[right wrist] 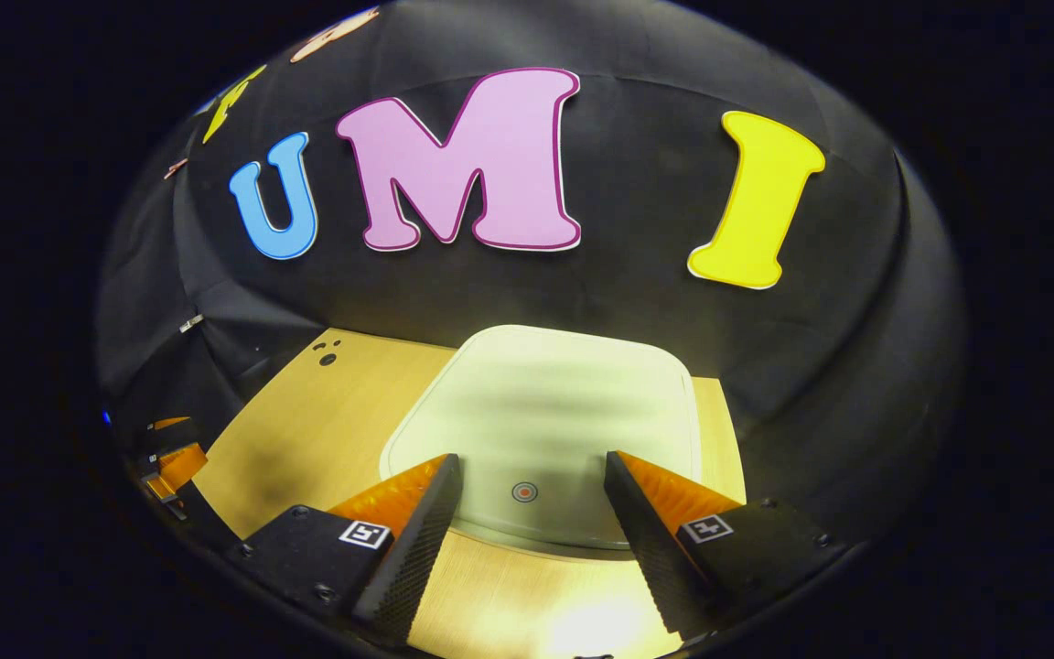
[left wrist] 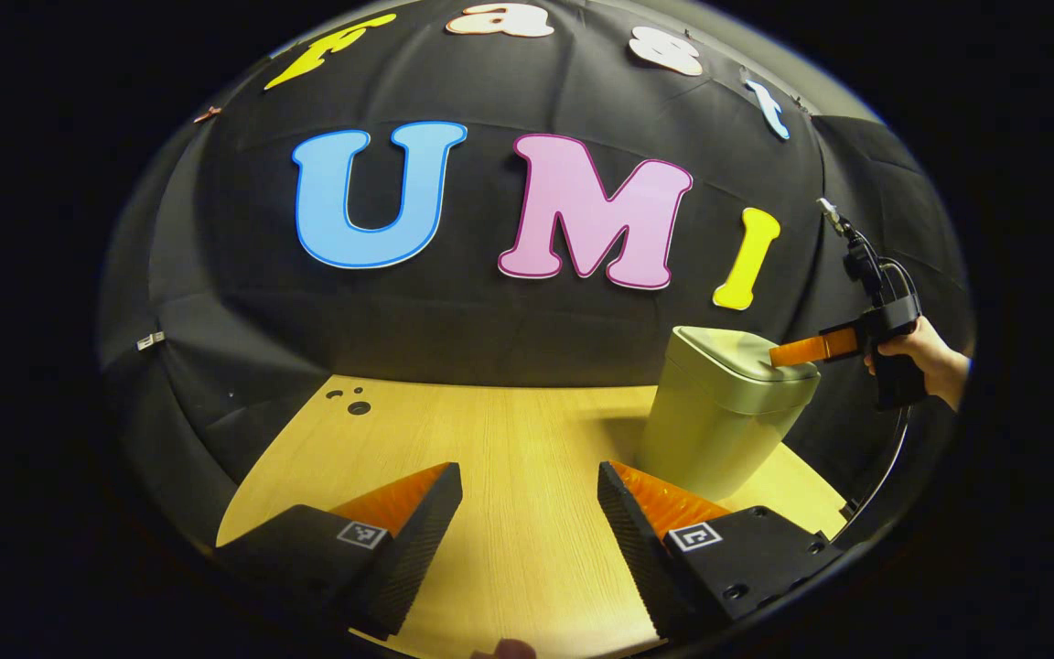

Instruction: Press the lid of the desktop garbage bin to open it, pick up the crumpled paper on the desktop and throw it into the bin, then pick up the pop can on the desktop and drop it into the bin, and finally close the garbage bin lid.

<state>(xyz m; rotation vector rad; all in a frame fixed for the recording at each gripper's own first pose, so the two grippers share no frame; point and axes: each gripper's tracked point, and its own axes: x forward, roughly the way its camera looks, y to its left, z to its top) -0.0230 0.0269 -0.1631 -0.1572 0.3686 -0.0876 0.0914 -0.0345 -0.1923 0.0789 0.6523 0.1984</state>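
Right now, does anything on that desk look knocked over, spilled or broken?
Nothing stands out. The garbage bin stands upright on the wooden desk with its lid shut flat. The right hand-held gripper hovers open above the lid; the left hand-held gripper is open over bare desk.

Light wood-grain tabletop (left wrist: 509, 439), small dark holes near its far left corner. Standing on it at the right: pale green plastic bin (left wrist: 719, 430), its rounded-square lid (right wrist: 545, 412) closed.
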